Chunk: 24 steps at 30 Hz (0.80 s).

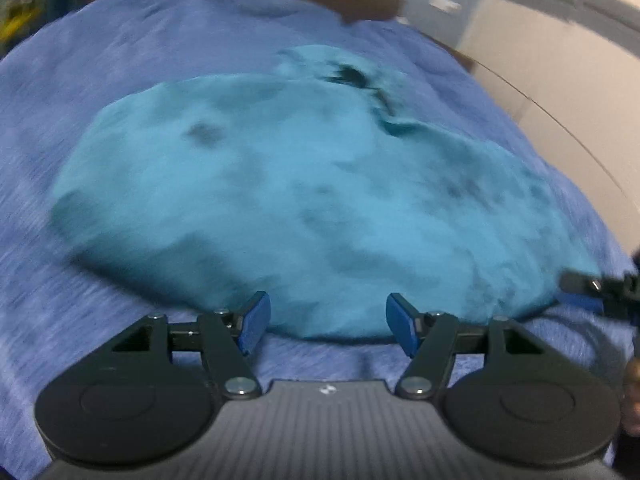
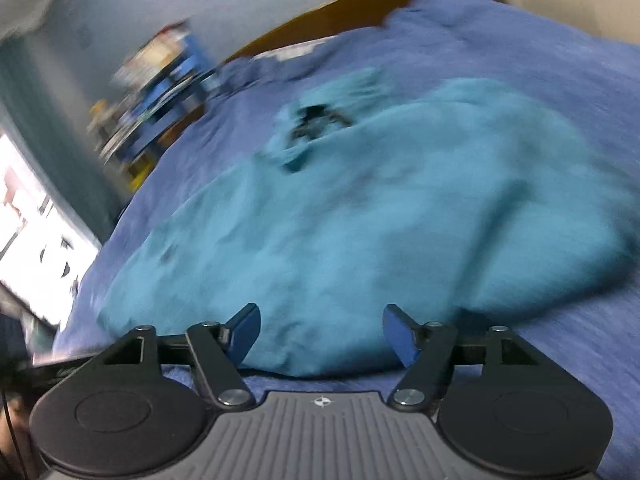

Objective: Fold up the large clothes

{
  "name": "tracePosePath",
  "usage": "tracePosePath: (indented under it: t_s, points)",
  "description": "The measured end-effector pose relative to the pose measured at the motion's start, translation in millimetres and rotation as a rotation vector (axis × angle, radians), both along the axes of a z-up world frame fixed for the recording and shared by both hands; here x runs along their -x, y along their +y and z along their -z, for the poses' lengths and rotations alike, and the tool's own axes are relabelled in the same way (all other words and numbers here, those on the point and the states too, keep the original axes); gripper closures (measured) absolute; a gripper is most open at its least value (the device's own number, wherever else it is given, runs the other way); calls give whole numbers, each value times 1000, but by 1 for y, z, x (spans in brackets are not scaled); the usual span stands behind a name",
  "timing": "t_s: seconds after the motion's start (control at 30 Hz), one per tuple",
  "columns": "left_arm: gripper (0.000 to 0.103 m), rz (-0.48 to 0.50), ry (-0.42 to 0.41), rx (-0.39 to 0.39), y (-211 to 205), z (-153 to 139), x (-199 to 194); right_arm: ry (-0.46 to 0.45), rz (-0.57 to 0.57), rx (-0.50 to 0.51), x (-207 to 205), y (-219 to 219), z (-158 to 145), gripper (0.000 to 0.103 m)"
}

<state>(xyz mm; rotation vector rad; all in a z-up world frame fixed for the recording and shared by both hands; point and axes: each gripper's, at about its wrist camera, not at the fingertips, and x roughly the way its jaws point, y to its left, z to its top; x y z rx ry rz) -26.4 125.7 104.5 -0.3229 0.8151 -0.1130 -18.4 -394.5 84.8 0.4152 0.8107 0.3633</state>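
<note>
With both the left gripper [image 1: 328,326] and right gripper [image 2: 320,334] released at the teal garment's [image 1: 300,208] near hem, pinch both corners evenly before lifting off the blue bedspread [image 1: 100,80].

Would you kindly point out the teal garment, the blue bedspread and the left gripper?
Teal fabric garment [image 1: 304,200], left wrist view, middle of its body.
Blue knitted bedspread [image 1: 100,92], left wrist view, bare part.
Left gripper [image 1: 328,322], left wrist view, between its fingers.

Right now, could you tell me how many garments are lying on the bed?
1: a teal garment spread over the middle of the blue bedspread, just ahead of both open grippers. Folds could hide another.
</note>
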Motion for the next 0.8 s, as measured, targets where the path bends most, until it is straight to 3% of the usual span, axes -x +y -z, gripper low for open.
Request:
tracePosePath:
  t_s: [0.1, 0.17, 0.27, 0.37, 0.43, 0.47, 0.5, 0.53, 0.57, 0.63, 0.8]
  points:
    - [39, -134, 60, 100, 39, 4, 7, 101, 157, -101, 5, -40, 11, 31]
    - [39, -239, 89, 212, 68, 14, 8, 140, 242, -182, 8, -61, 21, 33]
    - [39, -358, 58, 405, 103, 29, 7, 149, 321, -250, 8, -79, 30, 34]
    - [39, -424, 39, 459, 121, 38, -3, 120, 416, -258, -2, -92, 34, 34]
    - [39, -433, 37, 456, 122, 42, -11, 115, 467, -273, -9, -100, 39, 35]
    - [48, -427, 35, 437, 121, 42, -15, 119, 484, -284, -13, -104, 42, 39]
    - [60, -421, 25, 416, 120, 40, -16, 121, 498, -283, -15, -109, 45, 56]
    - [79, -418, 21, 380, 119, 36, -17, 121, 508, -283, -21, -111, 48, 77]
    - [89, -421, 10, 383, 120, 32, -14, 113, 509, -316, -19, -116, 50, 81]
    - [94, -420, -24, 420, 127, 22, -5, 84, 502, -351, -18, -119, 46, 90]
    - [98, -372, -119, 396, 124, -32, 23, -31, 451, -359, 5, -122, -1, 92]
